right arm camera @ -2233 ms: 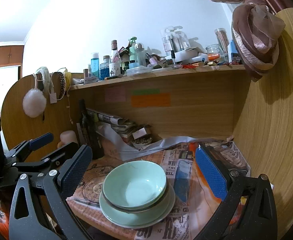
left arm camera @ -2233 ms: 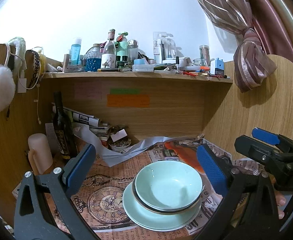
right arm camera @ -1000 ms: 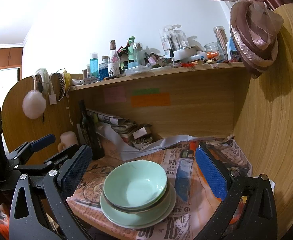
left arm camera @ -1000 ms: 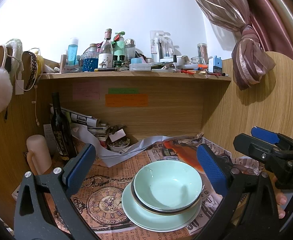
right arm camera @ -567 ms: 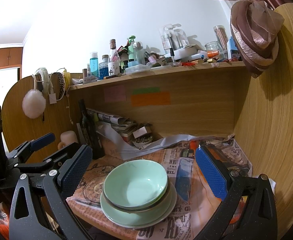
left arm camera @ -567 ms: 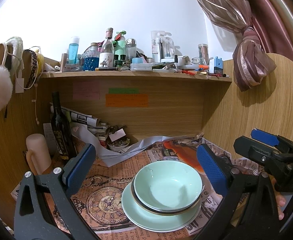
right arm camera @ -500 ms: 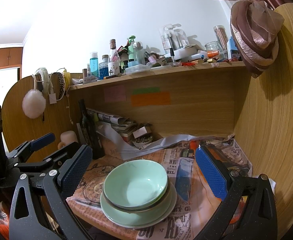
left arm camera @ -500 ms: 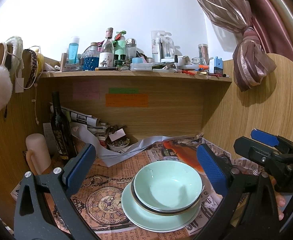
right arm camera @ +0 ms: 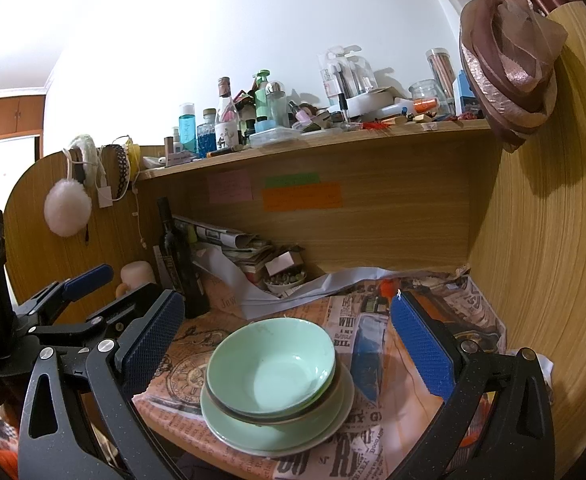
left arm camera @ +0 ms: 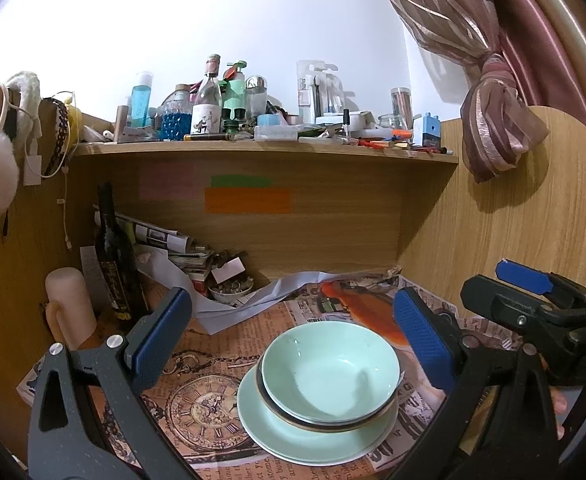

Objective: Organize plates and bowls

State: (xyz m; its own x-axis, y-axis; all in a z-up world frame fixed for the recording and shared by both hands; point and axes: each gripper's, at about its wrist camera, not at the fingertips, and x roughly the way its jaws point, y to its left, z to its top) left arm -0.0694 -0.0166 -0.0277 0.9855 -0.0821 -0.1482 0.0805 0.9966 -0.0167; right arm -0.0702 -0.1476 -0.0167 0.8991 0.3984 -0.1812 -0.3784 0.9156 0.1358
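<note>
nearest the cameras, both tongs hang spread wide with nothing between their blue pads: the left tongs [left arm camera: 289,336] and the right tongs [right arm camera: 289,338] each frame the crockery from above the front edge, touching none of it.

between them sits the task's stack. a pale green bowl [left arm camera: 330,368] rests on top; under it a dark, gold-lined rim shows, probably a second dish, and all of it sits on a green plate [left arm camera: 277,432]. the stack lies on newspaper [left arm camera: 197,376] covering the surface, and in the right view it sits close to the front edge.

risks, as i judge them: glazed rims are slick, so a pinch on the bowl's lip alone could let it slip and drop onto the dish below, chipping both. lifting the bowl may drag the nested dish up with it, which could then fall free. a sideways nudge could slide the plate over the loose paper toward the near edge and off.

further back, a dark bottle [left arm camera: 115,264] stands tall at the left beside a small dish of bits [left arm camera: 229,290] and rolled papers; a wide swing that way could topple the bottle.

above, the shelf [left arm camera: 261,148] is crowded with bottles and jars, so raising anything high risks knocking them down.
</note>
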